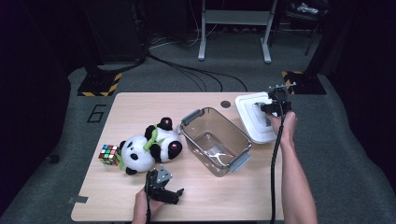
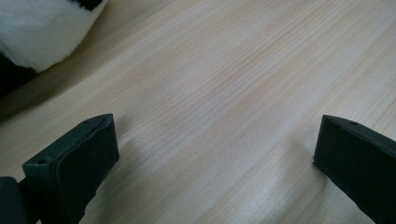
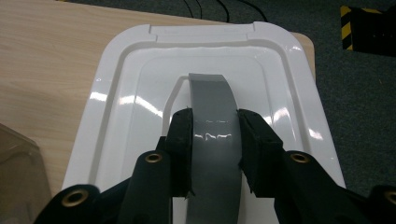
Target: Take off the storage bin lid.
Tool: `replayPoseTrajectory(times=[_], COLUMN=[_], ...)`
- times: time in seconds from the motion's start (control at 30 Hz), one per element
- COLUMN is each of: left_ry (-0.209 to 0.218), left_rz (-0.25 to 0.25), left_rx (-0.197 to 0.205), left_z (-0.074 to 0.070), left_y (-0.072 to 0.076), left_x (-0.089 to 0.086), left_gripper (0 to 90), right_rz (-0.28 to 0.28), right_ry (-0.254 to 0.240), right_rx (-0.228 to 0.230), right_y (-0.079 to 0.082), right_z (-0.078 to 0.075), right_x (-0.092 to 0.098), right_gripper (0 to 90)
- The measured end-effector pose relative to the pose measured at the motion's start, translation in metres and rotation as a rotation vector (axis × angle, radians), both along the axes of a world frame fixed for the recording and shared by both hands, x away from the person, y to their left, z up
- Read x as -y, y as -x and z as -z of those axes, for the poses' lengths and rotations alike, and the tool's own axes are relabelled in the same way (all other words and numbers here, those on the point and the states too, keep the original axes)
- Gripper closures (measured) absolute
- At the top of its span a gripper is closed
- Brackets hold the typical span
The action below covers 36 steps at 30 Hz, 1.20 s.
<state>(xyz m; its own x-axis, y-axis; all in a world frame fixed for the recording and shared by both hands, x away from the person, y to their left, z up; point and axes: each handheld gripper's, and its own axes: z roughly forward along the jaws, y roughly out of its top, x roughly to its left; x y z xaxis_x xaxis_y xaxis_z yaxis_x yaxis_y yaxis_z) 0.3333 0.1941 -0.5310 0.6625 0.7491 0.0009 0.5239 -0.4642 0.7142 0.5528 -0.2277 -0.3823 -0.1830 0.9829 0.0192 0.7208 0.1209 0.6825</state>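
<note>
- Squeezing the grey handle (image 3: 214, 126) from both sides, the fingers (image 3: 183, 140) of the right gripper (image 3: 214, 154) are closed tight on it, one pad on each side, with no gap to see.
- That grey handle is a curved strap in the middle of the white lid (image 3: 116, 79), so the right gripper has hold of the lid by its handle.
- From the high view, the white lid (image 1: 247, 109) sits at the far right corner of the table (image 1: 196, 196), and the right gripper (image 1: 275, 106) is on top of it. It is hard to say if the lid is flat on the table or a tiny bit lifted.
- Down near the front edge, the left gripper (image 1: 164, 190) rests low over the table. Its fingers (image 2: 74, 158) are wide apart, with only bare wood (image 2: 215, 93) between them. They hold nothing.
- Just past the left gripper is the toy panda (image 1: 150, 149), lying on its side. A bit of its white fur (image 2: 42, 32) peeks into the corner of the left gripper view.
- Right beside the panda is a small colour cube (image 1: 109, 155).
- In the middle of the table stands the clear box (image 1: 215, 140). It is open and looks empty.
- So far, it seems only the grab on the lid is done.
- Left to do, most likely: lift the lid, carry it over, and set it on the clear box. The toys are not in the box, so maybe they go in first.
</note>
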Motion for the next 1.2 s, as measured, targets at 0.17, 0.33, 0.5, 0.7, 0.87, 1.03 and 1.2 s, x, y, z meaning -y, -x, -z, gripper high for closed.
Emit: replayPoseTrajectory(times=[0.17, 0.33, 0.5, 0.7, 0.87, 1.03, 1.2], left_ry=[0.000, 0.001, 0.000, -0.002, 0.000, 0.000, 0.001], left_rz=[0.000, -0.001, 0.000, 0.002, 0.000, 0.000, -0.001], left_rx=[0.000, 0.000, 0.000, 0.001, 0.000, 0.000, 0.000], left_z=[0.000, 0.000, 0.000, 0.000, 0.000, 0.000, 0.000], left_y=[0.000, 0.000, 0.000, 0.000, 0.000, 0.000, 0.000], left_x=[0.000, 0.000, 0.000, 0.000, 0.000, 0.000, 0.000], left_gripper=[0.0, 0.0, 0.0, 0.0, 0.0, 0.0, 0.0], right_rz=[0.011, 0.030, 0.034, 0.043, 0.046, 0.050, 0.050], right_ry=[-0.006, -0.018, -0.028, -0.030, -0.034, -0.042, -0.040], right_rx=[-0.030, -0.049, -0.063, -0.067, -0.070, -0.090, -0.094], right_y=[-0.004, -0.006, -0.007, -0.006, -0.005, -0.004, -0.004], right_z=[0.021, 0.036, 0.048, 0.062, 0.070, 0.083, 0.090], right_x=[0.000, 0.000, -0.001, -0.005, -0.007, -0.007, -0.007], right_gripper=[66.5, 66.6, 66.5, 66.5, 66.5, 66.5, 66.5])
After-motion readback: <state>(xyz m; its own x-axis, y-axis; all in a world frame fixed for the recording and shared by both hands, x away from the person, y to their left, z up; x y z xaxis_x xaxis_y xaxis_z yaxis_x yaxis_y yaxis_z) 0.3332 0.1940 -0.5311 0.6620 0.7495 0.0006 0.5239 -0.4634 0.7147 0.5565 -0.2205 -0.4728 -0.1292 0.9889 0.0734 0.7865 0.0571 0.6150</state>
